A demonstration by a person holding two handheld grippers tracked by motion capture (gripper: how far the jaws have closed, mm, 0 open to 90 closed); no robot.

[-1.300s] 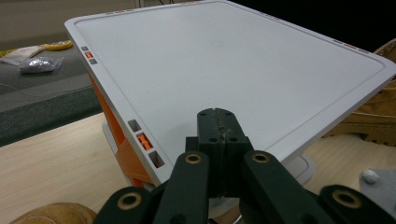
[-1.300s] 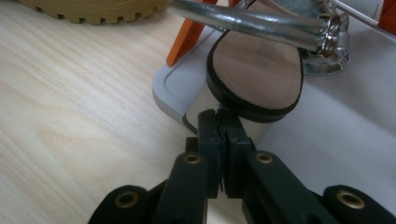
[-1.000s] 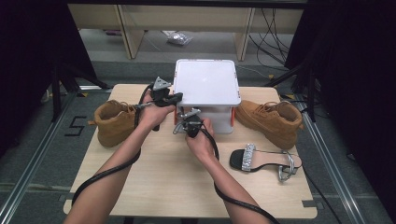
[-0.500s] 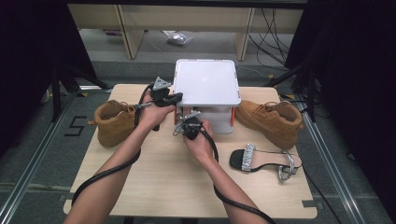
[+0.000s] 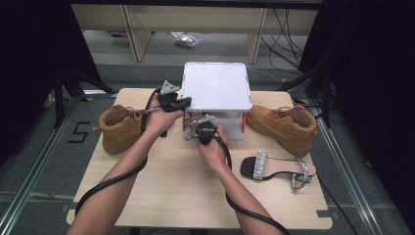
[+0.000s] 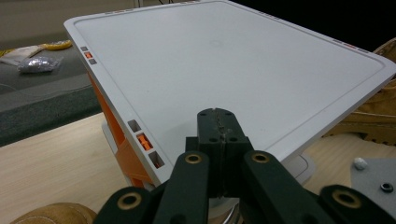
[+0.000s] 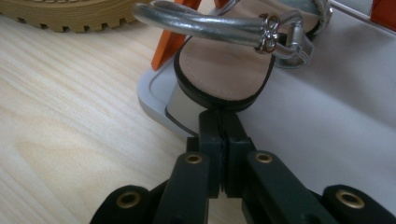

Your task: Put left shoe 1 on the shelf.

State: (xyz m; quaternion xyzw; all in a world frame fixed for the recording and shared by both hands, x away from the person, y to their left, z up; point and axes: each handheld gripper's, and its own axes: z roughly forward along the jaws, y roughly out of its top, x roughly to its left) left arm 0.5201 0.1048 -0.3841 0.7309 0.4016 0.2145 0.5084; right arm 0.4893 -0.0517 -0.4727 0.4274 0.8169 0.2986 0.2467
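Two grippers sit near the middle of the high view, by the white rack (image 5: 216, 93). The left gripper (image 6: 218, 122) has its jaws pressed together, empty, at the rack's top edge. The right gripper (image 7: 219, 122) has just closed its jaws tight; their tips touch the heel of a sandal (image 7: 224, 70) on the rack's low shelf, at the top of its view.

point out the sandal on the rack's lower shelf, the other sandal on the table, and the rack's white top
sandal on the shelf (image 7: 224, 70), right gripper view, heel of its insole.
sandal on the table (image 5: 279, 168), high view, its insole.
rack's white top (image 5: 216, 85), high view, middle of the panel.
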